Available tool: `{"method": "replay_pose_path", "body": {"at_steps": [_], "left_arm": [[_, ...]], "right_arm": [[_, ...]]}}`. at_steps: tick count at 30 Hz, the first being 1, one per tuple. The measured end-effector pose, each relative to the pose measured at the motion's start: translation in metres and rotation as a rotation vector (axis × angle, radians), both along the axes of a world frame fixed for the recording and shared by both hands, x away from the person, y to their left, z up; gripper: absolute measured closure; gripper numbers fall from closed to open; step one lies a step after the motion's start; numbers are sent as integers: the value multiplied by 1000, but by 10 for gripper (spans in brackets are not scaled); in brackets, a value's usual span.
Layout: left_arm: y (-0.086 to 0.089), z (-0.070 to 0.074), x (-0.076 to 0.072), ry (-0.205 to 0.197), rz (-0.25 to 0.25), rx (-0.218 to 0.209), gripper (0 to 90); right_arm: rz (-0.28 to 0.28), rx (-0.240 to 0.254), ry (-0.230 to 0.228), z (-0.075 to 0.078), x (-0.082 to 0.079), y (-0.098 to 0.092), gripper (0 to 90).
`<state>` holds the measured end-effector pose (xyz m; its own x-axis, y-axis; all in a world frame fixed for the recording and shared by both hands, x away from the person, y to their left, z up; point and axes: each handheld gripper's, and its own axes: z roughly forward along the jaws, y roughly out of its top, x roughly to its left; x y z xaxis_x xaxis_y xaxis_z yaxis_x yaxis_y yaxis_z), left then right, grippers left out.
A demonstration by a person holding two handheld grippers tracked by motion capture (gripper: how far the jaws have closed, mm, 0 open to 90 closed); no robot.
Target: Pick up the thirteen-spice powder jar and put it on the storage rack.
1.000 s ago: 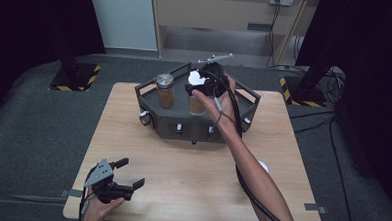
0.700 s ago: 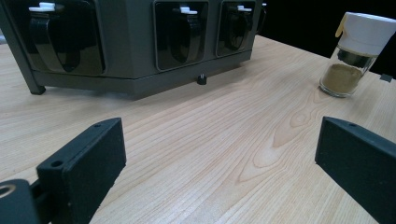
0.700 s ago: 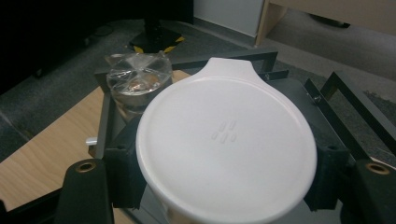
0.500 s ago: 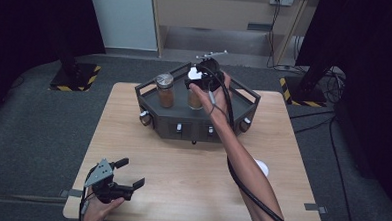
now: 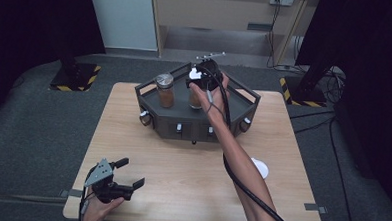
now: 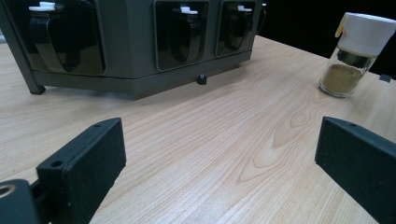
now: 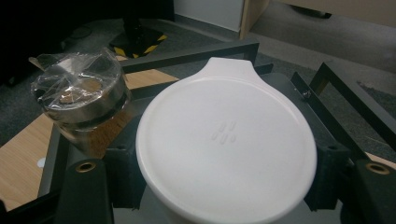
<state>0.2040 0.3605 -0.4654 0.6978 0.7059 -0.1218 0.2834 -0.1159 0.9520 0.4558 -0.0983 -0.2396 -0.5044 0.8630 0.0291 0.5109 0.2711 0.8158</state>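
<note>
- A person sits at a wooden table (image 5: 181,180) and holds a two-jaw gripper in each hand.
- A dark, many-sided rack (image 5: 198,125) stands at the far middle of the table, with a rail round its flat top.
- The right gripper (image 5: 201,79) is reached out over the rack top, and its jaws are clamped on the white lid of a jar (image 5: 195,98).
- In the right gripper view the round white lid of that jar (image 7: 226,149) sits between the two black jaws, pressed from both sides.
- The jar is over the middle of the rack top; whether its base touches the top cannot be told.
- A second jar (image 5: 165,90), with brown contents and a silver lid under clear wrap, stands on the rack just left of the held one.
- The left gripper (image 5: 123,180) rests low at the near left of the table, jaws spread wide with nothing between them.
- A third jar (image 6: 355,53), white-lidded, stands on the table well right of the rack front in the left gripper view.
</note>
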Motion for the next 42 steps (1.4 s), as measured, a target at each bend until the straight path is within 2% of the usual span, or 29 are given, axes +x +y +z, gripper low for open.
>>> {"method": "replay_pose_path", "body": {"at_steps": [10, 23, 26, 28, 30, 34, 42], "left_arm": [[0, -1, 0, -1, 2, -5, 7], [0, 0, 0, -2, -2, 2, 7], [0, 0, 0, -1, -1, 1, 7], [0, 0, 0, -2, -1, 2, 6], [0, 0, 0, -2, -1, 1, 7], [0, 0, 0, -3, -2, 3, 6], [-1, 0, 0, -3, -3, 6, 6]], "right_arm": [[-8, -2, 12, -7, 6, 2, 309], [-9, 0, 0, -11, 4, 3, 303], [-7, 8, -3, -10, 2, 2, 246], [-6, 12, -21, -10, -1, 1, 212], [1, 27, -19, -6, -2, -1, 169], [10, 46, -42, 7, -10, -7, 110], [45, 71, -87, 35, -28, -31, 104]]}}
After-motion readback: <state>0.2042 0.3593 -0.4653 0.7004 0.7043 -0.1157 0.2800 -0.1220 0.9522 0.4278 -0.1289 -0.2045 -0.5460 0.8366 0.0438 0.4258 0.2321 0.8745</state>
